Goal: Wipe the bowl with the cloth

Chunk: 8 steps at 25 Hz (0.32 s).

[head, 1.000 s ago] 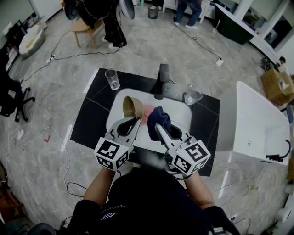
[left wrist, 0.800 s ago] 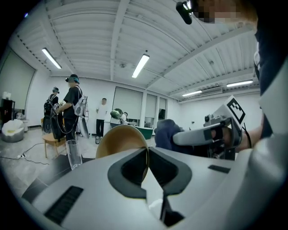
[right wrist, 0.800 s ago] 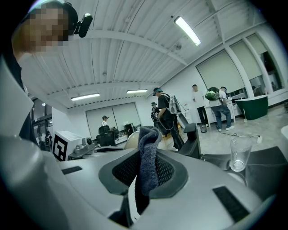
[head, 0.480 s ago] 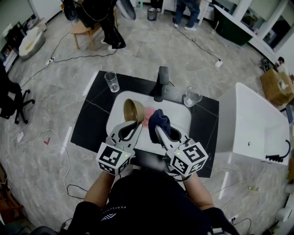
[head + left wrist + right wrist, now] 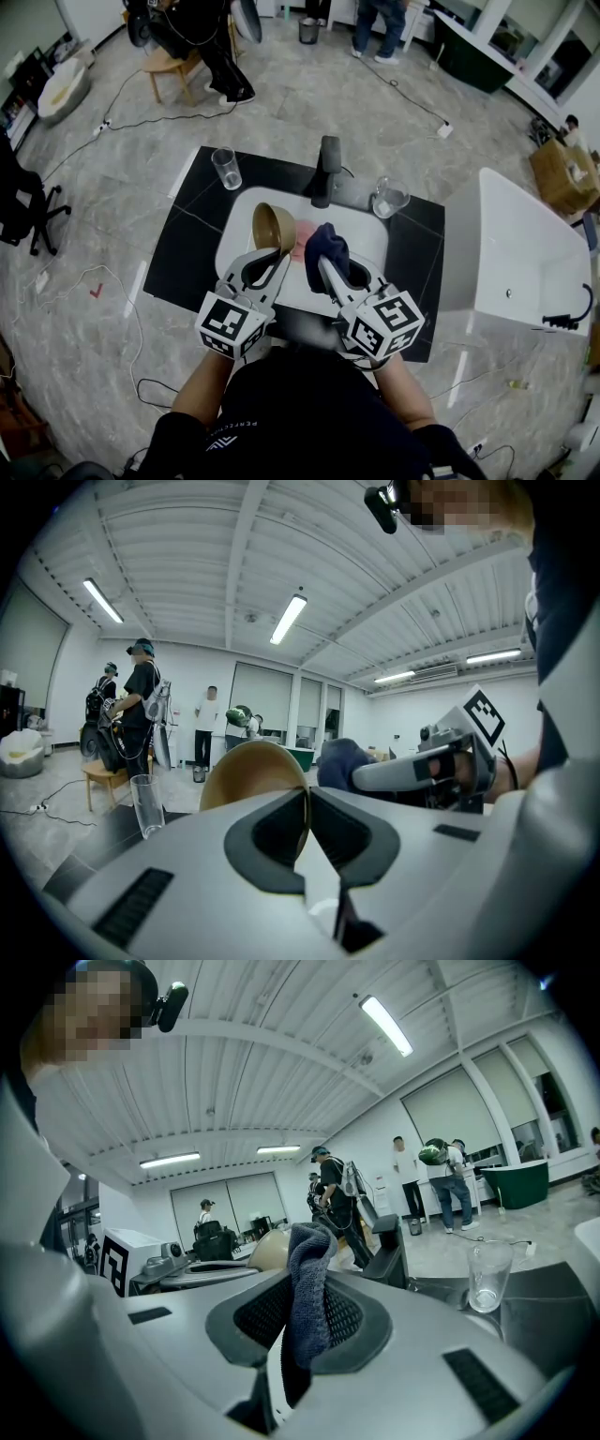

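Observation:
A tan bowl (image 5: 274,225) is held tilted on its side above the white sink (image 5: 367,236). My left gripper (image 5: 281,249) is shut on its rim; in the left gripper view the bowl (image 5: 251,772) rises just beyond the closed jaws (image 5: 307,810). To its right, my right gripper (image 5: 323,264) is shut on a dark blue cloth (image 5: 325,244), which stands bunched above the jaws. In the right gripper view the cloth (image 5: 307,1274) runs between the pads (image 5: 302,1335), with the bowl (image 5: 270,1247) just beyond it. Cloth and bowl sit close together; whether they touch I cannot tell.
A black faucet (image 5: 327,169) stands at the sink's far edge. One drinking glass (image 5: 226,168) is on the dark counter at the far left, another glass (image 5: 388,198) at the far right. Something pink (image 5: 301,242) lies in the basin. People stand further back in the room.
Hardly anything: both grippers keep their grips and hold almost the same place over the sink.

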Motion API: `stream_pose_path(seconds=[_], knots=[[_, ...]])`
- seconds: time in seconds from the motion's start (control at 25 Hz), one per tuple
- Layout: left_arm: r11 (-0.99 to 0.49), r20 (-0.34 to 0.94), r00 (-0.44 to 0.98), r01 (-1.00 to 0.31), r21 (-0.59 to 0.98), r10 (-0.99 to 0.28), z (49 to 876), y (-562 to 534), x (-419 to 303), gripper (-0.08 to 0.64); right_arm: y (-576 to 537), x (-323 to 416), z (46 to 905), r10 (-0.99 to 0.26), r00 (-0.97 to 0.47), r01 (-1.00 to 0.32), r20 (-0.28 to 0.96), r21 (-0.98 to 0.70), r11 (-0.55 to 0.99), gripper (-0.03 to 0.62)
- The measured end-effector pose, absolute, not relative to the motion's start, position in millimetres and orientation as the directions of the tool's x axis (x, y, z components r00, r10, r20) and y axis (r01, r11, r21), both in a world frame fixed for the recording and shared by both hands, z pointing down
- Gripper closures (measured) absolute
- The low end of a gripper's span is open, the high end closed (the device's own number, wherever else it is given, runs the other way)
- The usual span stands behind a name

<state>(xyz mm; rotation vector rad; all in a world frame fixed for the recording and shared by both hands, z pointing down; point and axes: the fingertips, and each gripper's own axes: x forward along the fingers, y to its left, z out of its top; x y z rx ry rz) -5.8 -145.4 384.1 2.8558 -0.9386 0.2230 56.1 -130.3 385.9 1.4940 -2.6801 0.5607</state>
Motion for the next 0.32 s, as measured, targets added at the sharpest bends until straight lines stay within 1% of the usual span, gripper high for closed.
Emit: stream_pose_path(seconds=[0.32], knots=[[-0.799,0.177,0.796,-0.597,0.071,-0.578,381.2,-143.3,-7.0,0.541,-130.6,57.7,384.4,-0.822,-0.538,-0.827,0.184,-0.303,0.473,0.526]])
